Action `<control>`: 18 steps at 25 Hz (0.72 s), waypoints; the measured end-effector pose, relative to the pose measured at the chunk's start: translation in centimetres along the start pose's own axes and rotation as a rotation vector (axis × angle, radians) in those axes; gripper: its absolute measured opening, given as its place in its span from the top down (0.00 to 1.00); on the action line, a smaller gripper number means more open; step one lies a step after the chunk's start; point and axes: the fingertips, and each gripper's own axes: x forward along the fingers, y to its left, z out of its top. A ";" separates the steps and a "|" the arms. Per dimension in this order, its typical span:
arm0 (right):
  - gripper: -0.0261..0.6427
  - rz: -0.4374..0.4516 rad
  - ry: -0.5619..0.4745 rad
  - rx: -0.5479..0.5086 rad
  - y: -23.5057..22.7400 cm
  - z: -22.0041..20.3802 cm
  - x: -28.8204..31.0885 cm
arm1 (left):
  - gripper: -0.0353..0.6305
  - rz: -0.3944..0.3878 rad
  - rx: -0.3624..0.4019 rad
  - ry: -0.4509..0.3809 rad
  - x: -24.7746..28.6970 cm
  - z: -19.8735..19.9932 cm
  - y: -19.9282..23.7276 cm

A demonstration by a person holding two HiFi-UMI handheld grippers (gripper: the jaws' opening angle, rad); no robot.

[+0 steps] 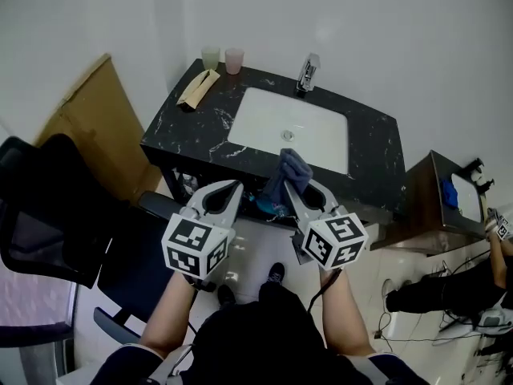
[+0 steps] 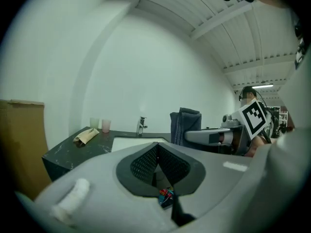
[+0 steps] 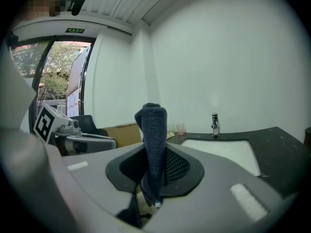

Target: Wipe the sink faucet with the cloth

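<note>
The blue cloth point(image 3: 151, 130) is gripped upright by the right gripper point(image 1: 303, 189), its lower end hidden between the jaws; the left gripper point(image 2: 156, 154) is clenched empty. The faucet point(image 1: 308, 72), well apart behind the sink point(image 1: 264, 115), is shown tiny in both gripper views.

Readable text: none.
Green sign point(image 3: 75, 30): print too small to read.
Left gripper cube point(image 1: 195, 246): black-and-white square markers, no letters.
Right gripper cube point(image 1: 335, 241): the same.
</note>
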 end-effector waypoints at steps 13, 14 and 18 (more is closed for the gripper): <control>0.86 -0.030 -0.060 0.094 -14.0 1.7 -0.2 | 0.95 -0.031 0.046 0.090 13.3 0.3 -5.0; 0.86 -0.027 -0.066 0.099 -15.2 1.9 -0.1 | 0.95 -0.029 0.052 0.092 14.4 0.5 -5.4; 0.86 0.000 -0.079 0.125 -19.1 2.5 0.3 | 0.95 -0.003 0.075 0.090 18.3 1.5 -6.6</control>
